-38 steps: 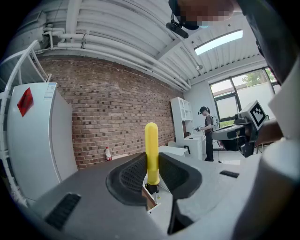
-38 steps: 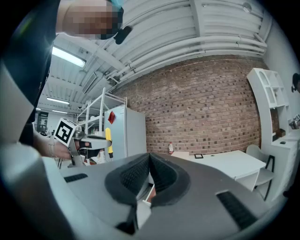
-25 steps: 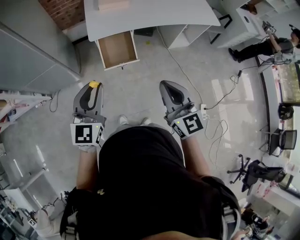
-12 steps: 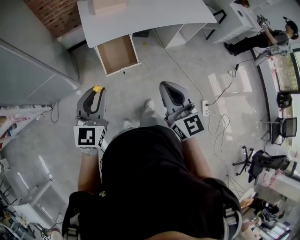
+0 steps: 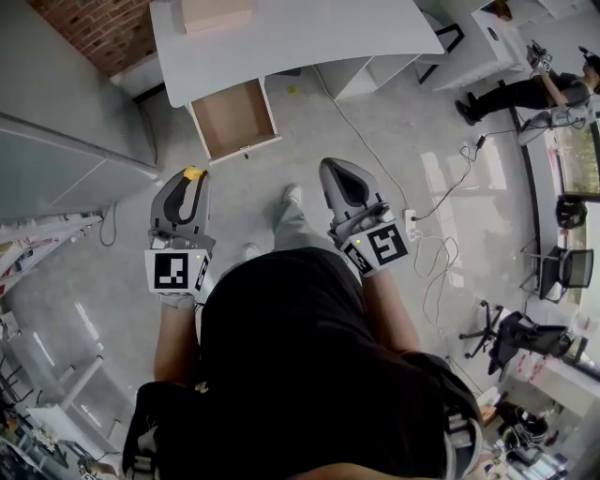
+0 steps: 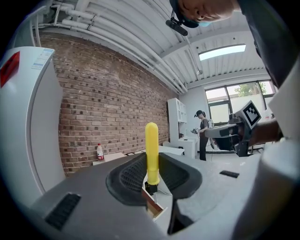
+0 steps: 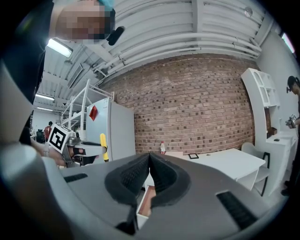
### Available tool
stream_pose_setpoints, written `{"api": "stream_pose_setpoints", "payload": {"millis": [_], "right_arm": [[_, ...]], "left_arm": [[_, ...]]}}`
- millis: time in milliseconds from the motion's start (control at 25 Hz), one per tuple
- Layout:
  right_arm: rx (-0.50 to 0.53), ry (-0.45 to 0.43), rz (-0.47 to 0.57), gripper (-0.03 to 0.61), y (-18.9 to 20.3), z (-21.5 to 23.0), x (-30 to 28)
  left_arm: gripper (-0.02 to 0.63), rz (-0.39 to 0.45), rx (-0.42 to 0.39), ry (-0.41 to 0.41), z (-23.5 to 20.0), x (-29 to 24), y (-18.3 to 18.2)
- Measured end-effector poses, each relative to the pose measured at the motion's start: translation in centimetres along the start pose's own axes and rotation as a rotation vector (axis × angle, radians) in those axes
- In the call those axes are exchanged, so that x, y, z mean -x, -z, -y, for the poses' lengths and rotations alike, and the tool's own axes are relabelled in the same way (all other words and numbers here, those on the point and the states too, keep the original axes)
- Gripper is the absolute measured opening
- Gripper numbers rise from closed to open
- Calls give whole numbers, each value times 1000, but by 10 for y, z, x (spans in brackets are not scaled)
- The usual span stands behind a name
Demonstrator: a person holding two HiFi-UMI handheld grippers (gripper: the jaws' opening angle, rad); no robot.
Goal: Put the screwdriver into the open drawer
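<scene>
My left gripper (image 5: 190, 178) is shut on a screwdriver with a yellow handle (image 5: 192, 172). In the left gripper view the screwdriver (image 6: 152, 154) stands upright between the jaws, handle up, black collar and thin shaft below. The open drawer (image 5: 234, 117), brown inside and showing nothing in it, juts from under the white desk (image 5: 309, 33) ahead of and slightly right of that gripper. My right gripper (image 5: 336, 176) is shut on nothing, level with the left one. The right gripper view shows its jaws (image 7: 150, 161) meeting, with the drawer (image 7: 147, 201) below them.
A cardboard box (image 5: 216, 11) sits on the desk. A grey cabinet (image 5: 56, 122) stands at the left. White cables and a power strip (image 5: 410, 221) lie on the floor to the right. A person (image 5: 525, 84) stands far right by white shelves. My feet (image 5: 292, 195) are between the grippers.
I have stepped forward: one foot now reaches out between the grippers. Both grippers hold their grip and spacing, and the drawer sits about as far ahead.
</scene>
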State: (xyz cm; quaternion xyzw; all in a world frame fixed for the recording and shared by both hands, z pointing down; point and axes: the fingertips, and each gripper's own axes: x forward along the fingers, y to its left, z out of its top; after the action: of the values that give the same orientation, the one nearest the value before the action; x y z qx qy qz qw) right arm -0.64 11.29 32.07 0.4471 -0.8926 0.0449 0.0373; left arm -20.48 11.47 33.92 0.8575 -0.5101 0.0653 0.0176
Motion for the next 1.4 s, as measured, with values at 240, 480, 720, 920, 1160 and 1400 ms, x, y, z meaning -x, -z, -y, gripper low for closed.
{"api": "stream_pose_setpoints", "payload": {"millis": [240,480,720,920,1160,1400], "right_arm": [[-14,-35,-12,11,-5,51,-37],[-19,-84,-32,11,-5,105,-73],[-26,-124,-38,11,-1,153,-92],[-40,-141,-52,11,4,190,-106],[-54,-139,-68,11,9,215,-117],[-67,-130,-85,11,14,215,-121]], "left_arm": [[83,-21,10,-26,-8,-58,-4],[83,-40,21,-47,-9,-121,-7],[83,-69,18,-72,-3,-169,-5],[83,-95,20,-97,0,-206,-1],[83,-126,18,-85,4,-236,4],[83,-149,32,-50,6,-250,14]]}}
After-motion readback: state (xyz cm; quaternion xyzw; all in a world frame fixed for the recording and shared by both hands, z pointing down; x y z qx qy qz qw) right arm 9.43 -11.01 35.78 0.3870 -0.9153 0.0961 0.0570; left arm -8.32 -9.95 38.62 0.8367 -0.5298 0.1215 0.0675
